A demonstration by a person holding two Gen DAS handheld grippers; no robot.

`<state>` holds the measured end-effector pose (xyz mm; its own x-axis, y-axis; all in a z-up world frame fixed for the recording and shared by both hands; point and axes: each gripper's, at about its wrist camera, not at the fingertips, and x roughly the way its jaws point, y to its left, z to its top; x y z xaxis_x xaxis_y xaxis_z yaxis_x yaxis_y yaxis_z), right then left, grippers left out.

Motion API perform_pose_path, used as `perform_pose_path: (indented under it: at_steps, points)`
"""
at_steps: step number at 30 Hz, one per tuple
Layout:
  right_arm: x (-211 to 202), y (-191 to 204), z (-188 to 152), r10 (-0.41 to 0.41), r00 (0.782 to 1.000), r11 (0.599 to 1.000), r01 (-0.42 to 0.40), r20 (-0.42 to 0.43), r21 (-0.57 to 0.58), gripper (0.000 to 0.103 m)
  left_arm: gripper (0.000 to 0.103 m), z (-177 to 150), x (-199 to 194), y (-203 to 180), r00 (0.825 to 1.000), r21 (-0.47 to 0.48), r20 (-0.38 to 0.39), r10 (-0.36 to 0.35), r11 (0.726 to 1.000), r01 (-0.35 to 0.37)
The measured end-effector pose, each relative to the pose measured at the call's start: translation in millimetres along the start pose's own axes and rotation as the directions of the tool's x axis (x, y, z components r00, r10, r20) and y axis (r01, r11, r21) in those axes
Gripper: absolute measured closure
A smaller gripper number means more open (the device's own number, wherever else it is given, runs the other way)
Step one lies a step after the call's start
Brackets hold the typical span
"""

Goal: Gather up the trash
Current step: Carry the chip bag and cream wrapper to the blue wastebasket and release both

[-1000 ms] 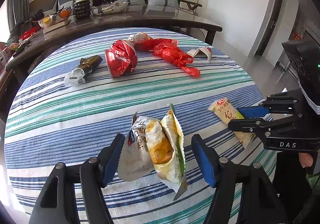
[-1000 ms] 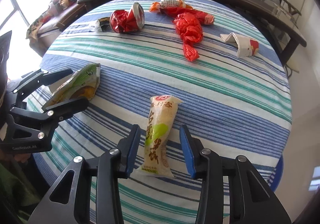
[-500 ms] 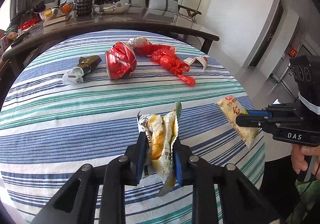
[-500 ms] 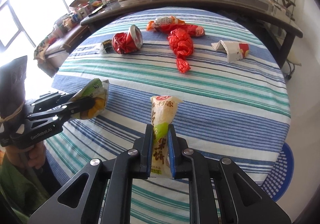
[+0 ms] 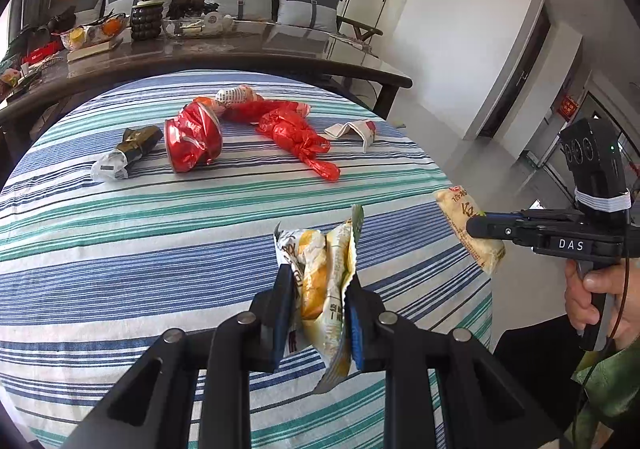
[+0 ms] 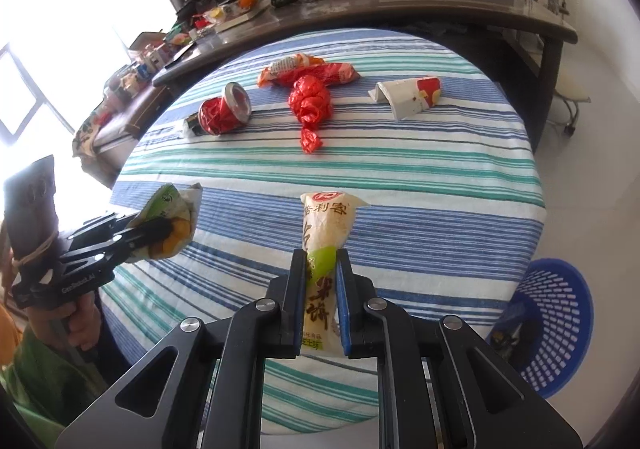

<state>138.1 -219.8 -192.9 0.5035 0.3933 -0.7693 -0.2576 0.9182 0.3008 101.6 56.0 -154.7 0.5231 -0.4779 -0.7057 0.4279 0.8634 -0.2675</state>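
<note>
Right tool [image 6: 320, 285] at 6 o'clock, pads clamped on a long cream snack packet [image 6: 326, 237], lifted clear of the striped tabletop [image 6: 440, 185]. Left tool [image 6: 160, 229] at 9 o'clock, pinching a crumpled yellow-green wrapper [image 6: 172, 221], also off the cloth; a hand [image 6: 80, 325] grips its handle. Lying toward 12 o'clock: crushed red can [image 6: 224, 113], red plastic bag [image 6: 310, 109], orange-red wrapper [image 6: 308, 71], flattened paper cup [image 6: 408, 95]. Blue basket [image 6: 556, 325] on the floor at 4 o'clock, beside the tabletop edge.
</note>
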Motion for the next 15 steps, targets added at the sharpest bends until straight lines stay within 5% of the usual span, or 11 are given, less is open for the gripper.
perform_pose_path:
  at_steps: [15]
  points:
    - [-56, -109, -8, -0.133, 0.989, 0.983, 0.123, 0.064, 0.133, 0.09, 0.078, 46, 53, -135, 0.985, 0.086, -0.061, -0.162, 0.982, 0.167]
